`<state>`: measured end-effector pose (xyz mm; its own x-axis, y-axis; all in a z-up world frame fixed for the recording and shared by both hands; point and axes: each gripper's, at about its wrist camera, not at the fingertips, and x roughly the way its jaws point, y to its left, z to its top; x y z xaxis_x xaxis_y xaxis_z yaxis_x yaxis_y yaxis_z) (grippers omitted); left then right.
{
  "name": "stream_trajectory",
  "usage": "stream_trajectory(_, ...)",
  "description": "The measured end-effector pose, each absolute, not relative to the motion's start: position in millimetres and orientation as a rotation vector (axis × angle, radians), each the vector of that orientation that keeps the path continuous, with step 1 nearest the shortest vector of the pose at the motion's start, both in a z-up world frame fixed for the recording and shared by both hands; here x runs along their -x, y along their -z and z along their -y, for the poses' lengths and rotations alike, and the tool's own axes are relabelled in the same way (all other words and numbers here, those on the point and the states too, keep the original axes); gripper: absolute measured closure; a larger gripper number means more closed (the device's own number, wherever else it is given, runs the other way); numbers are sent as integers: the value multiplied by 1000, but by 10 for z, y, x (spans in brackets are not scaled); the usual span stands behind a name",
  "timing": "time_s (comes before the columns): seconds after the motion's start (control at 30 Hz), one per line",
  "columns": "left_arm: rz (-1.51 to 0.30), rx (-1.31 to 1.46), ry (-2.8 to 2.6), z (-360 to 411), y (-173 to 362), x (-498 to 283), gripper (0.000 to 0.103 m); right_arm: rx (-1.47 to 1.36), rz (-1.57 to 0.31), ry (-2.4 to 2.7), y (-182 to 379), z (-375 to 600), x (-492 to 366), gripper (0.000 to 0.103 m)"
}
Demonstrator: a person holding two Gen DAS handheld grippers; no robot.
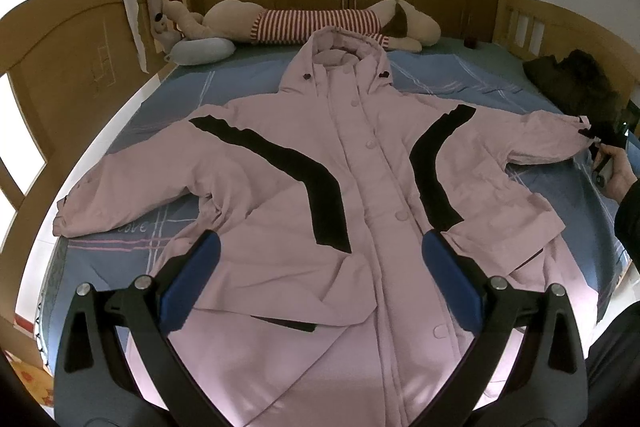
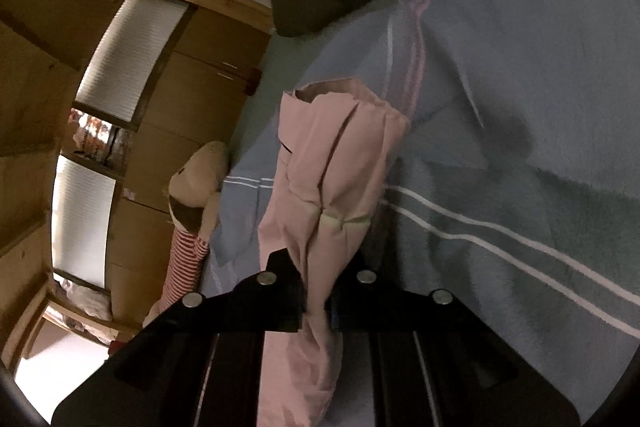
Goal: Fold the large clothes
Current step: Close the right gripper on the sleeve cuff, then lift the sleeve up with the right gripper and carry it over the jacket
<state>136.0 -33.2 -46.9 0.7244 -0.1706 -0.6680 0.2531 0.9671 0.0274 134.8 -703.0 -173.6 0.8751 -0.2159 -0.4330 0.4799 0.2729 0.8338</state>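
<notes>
— Jaws? Left gripper (image 1: 320, 267) hangs wide open over the pink coat (image 1: 360, 195), holding nothing.

— And the right gripper (image 2: 318, 291)?

— Clamped on the coat's sleeve cuff (image 2: 340, 155) near the bed's (image 1: 460, 75) right edge; the coat lies spread, front up, across the blue sheet.

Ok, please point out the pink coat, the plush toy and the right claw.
pink coat (image 1: 372, 163), left wrist view, front placket.
plush toy (image 1: 316, 21), left wrist view, striped shirt.
right claw (image 2: 318, 301), right wrist view, clamped sleeve.
</notes>
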Motion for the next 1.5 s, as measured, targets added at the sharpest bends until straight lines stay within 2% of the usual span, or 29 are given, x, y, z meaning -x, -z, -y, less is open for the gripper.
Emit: stream_trajectory(1.5,-725,-108,239,331,449,-1367,2,-1060,-45,160,311,6264,-1672,94)
